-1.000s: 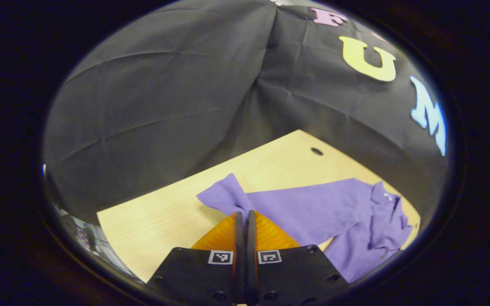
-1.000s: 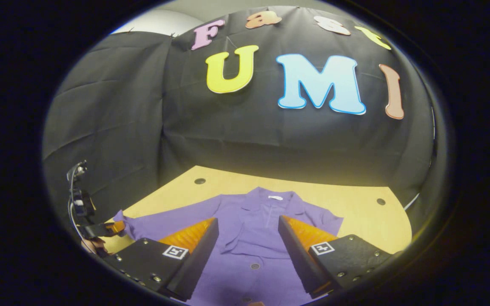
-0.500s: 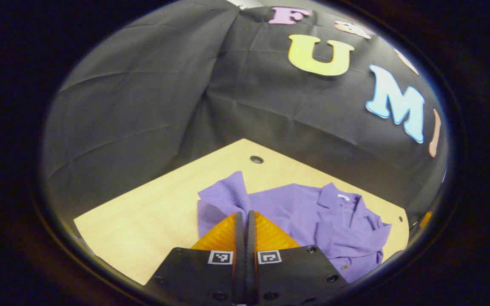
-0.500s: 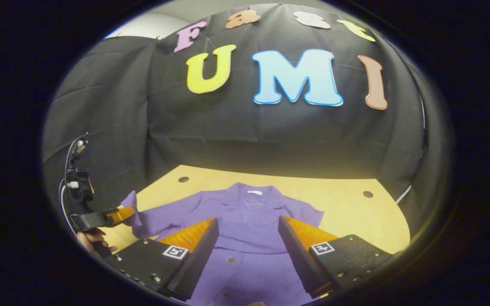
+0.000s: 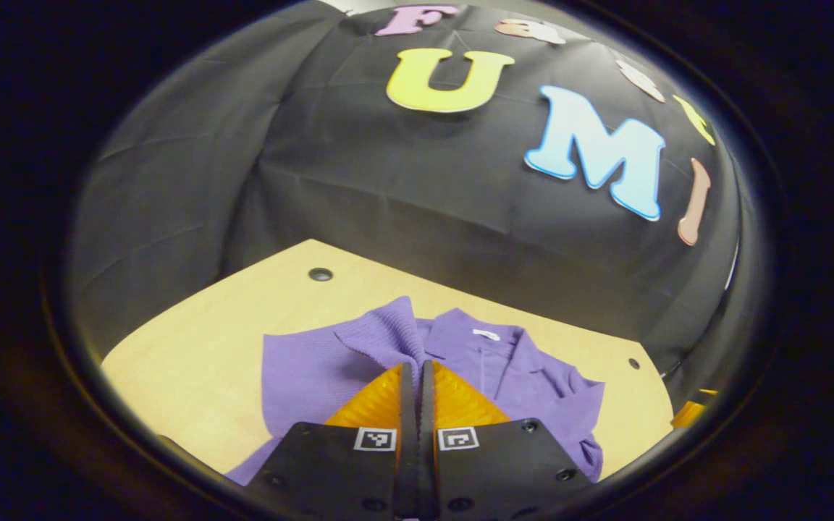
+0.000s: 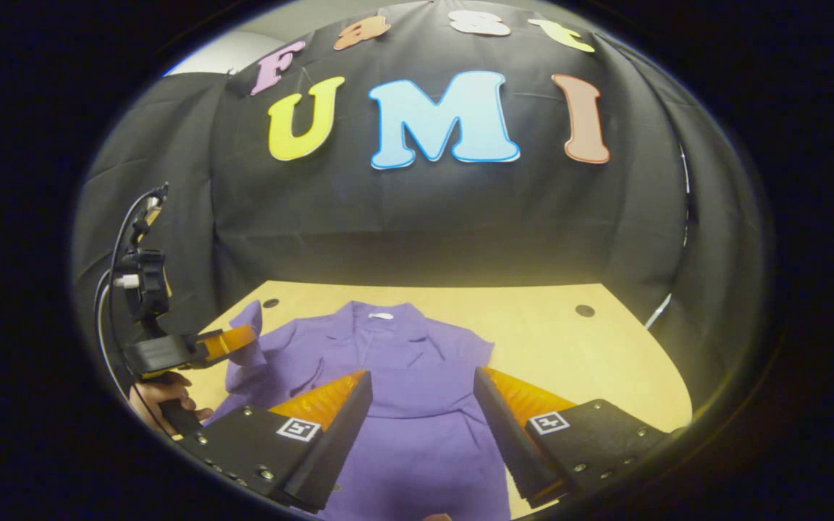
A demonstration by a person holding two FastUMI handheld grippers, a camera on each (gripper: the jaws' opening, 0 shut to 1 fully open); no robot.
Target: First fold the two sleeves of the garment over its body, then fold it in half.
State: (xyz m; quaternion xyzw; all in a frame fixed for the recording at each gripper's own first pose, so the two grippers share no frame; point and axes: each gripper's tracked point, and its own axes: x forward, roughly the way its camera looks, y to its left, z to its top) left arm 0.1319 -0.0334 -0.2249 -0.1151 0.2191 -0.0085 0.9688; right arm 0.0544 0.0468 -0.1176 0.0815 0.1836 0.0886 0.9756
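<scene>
Sleeve held up over shirt

Shirt (image 6: 402, 391) lies flat on the table (image 6: 605, 362). On the left, the left gripper (image 6: 247, 339) is clamped on the sleeve (image 5: 388, 333), held above the shirt. The right gripper (image 6: 423, 405) hangs over the shirt, fingers wide apart, touching nothing.

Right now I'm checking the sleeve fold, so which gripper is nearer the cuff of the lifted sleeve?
Left. The left gripper is shut on the sleeve cuff, holding it raised over the purple garment. The right gripper hangs open above the garment's body, apart from the cuff.
</scene>
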